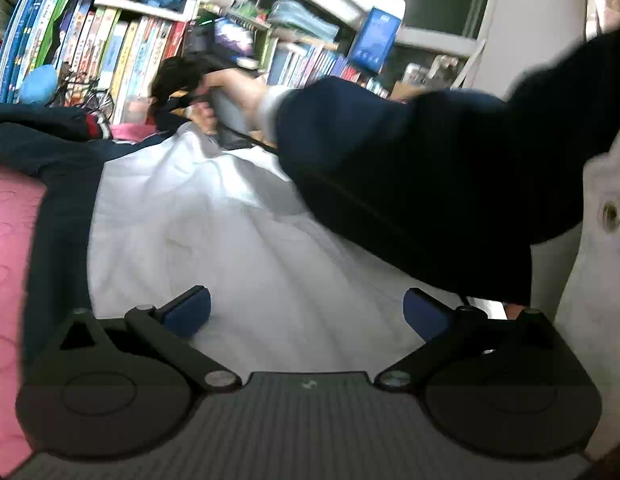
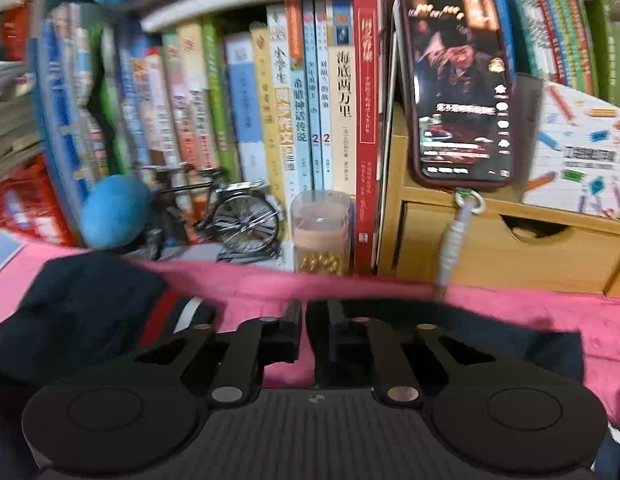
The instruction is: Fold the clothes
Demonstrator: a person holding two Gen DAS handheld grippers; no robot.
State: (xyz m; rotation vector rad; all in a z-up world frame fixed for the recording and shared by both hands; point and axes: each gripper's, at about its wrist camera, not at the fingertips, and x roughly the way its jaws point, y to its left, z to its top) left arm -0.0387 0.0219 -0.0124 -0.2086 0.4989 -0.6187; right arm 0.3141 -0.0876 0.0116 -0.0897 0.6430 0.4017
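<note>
- pink blanket (image 2: 510,308) covers the tabletop pretty much everywhere, with a packed bookshelf (image 2: 270,100) right behind it
- the garment is a navy jacket (image 1: 62,168) with a white lining (image 1: 230,232), opened up lining-side up across the blanket; its cuff with red and white stripes (image 2: 170,316) is bunched at the left in the right wrist view
- a dark sleeve (image 1: 410,184) on the person's arm crosses the top right of the left wrist view
- left claw (image 1: 306,312) hangs wide open over the white lining, nothing between its blue pads (image 1: 190,312)
- right claw (image 2: 304,332) is nearly shut; its fingers are pinching a dark fold of the jacket, low by the blanket
- a phone (image 2: 458,84) with a video playing leans on a wooden drawer box (image 2: 510,248)
- small stuff on the shelf: a little model bicycle (image 2: 230,212) and a clear jar (image 2: 320,232)
</note>
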